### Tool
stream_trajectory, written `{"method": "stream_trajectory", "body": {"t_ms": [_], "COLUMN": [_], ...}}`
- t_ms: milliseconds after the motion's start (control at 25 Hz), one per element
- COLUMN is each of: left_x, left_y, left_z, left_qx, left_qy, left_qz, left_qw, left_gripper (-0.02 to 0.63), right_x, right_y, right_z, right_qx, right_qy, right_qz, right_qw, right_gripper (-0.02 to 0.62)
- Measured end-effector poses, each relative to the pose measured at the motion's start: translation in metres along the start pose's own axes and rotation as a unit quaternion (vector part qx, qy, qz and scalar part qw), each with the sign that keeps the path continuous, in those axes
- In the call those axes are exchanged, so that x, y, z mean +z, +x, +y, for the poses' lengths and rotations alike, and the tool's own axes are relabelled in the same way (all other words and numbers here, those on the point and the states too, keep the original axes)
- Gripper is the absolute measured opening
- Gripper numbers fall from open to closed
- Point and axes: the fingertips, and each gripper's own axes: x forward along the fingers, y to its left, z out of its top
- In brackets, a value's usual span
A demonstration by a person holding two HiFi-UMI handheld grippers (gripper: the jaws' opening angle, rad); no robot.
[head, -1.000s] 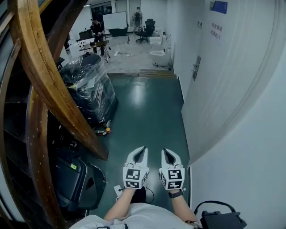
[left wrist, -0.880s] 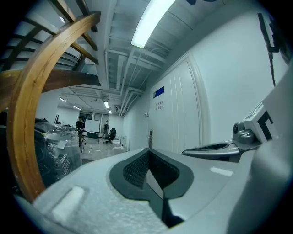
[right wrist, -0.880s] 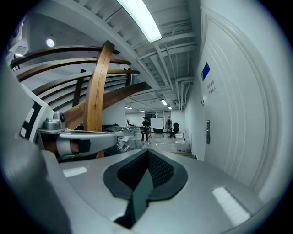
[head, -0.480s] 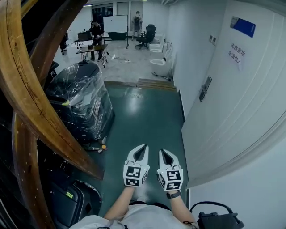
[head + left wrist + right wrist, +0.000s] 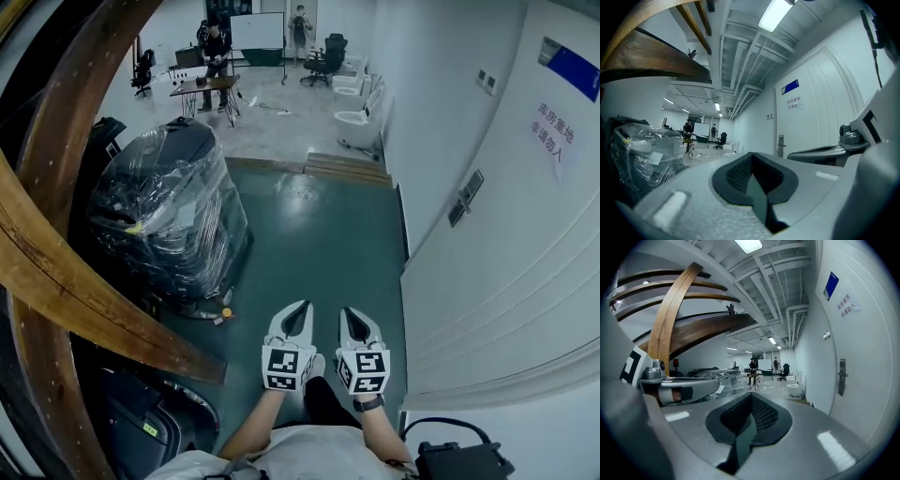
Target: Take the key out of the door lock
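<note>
Since the earlier frames the door lock (image 5: pixel 466 199) has been brought nearer on the white door (image 5: pixel 506 281) at right, so the approach is judged underway, not finished. Side by side are held the left gripper (image 5: pixel 298 311) and the right gripper (image 5: pixel 351 317), jaws pressed together on nothing. No key can be made out at this range. A plastic-wrapped machine (image 5: pixel 169 216) and a wooden beam (image 5: pixel 66 281) are passed at left, off the path

Head view high, steeply down on floor (image 5: pixel 319 234); gripper views low, forward; all share door lock (image 5: pixel 842 376).
</note>
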Motion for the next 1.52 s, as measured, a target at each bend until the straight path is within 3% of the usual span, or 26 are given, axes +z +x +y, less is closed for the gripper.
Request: {"method": "stream_trajectory", "body": {"t_ms": [160, 400, 520, 600, 720, 840, 960, 1040, 1120, 1200, 1360, 1520], "left_x": [0.002, 0.059, 0.064, 0.060, 0.059, 0.054, 0.048, 0.053, 0.068, 0.088, 0.105, 0.085], "left_y": [0.072, 0.182, 0.222, 0.246, 0.280, 0.331, 0.391, 0.427, 0.458, 0.485, 0.529, 0.589], "left_z": [0.032, 0.088, 0.112, 0.127, 0.154, 0.180, 0.214, 0.238, 0.262, 0.290, 0.310, 0.298], "left_qx": [-0.003, 0.004, 0.011, 0.003, -0.002, -0.004, -0.014, -0.041, -0.060, -0.049, -0.045, -0.099], "left_qy": [0.003, 0.001, 0.017, 0.012, 0.004, 0.023, 0.037, 0.013, -0.016, -0.013, 0.024, 0.003], "left_qz": [0.009, -0.055, -0.049, -0.037, -0.025, -0.001, 0.015, 0.021, 0.011, -0.013, -0.039, -0.014], "left_qw": [1.0000, 0.9985, 0.9986, 0.9992, 0.9997, 0.9997, 0.9991, 0.9989, 0.9980, 0.9986, 0.9980, 0.9950], "left_gripper": [-0.002, 0.000, 0.000, 0.000, 0.000, 0.000, 0.000, 0.000, 0.002, 0.002, 0.002, 0.002], "right_x": [0.021, 0.088, 0.115, 0.128, 0.127, 0.098, 0.094, 0.110, 0.130, 0.146, 0.165, 0.175], "right_y": [0.080, 0.190, 0.229, 0.253, 0.295, 0.349, 0.406, 0.445, 0.483, 0.517, 0.547, 0.555], "right_z": [-0.022, -0.079, -0.105, -0.111, -0.115, -0.135, -0.152, -0.156, -0.155, -0.155, -0.187, -0.242], "right_qx": [0.017, 0.006, -0.037, -0.040, -0.005, 0.009, -0.007, -0.006, -0.001, -0.002, -0.056, -0.131], "right_qy": [-0.004, -0.033, -0.112, -0.149, -0.094, -0.035, -0.047, -0.048, -0.052, -0.046, 0.002, 0.008], "right_qz": [-0.012, -0.049, -0.065, -0.080, -0.073, -0.018, 0.001, -0.011, -0.027, -0.035, -0.066, -0.085], "right_qw": [1.000, 0.998, 0.991, 0.985, 0.993, 0.999, 0.999, 0.999, 0.998, 0.998, 0.996, 0.988], "right_gripper": [0.000, 0.000, 0.000, 0.000, 0.000, 0.000, 0.000, 0.000, 0.000, 0.000, 0.003, 0.005]}}
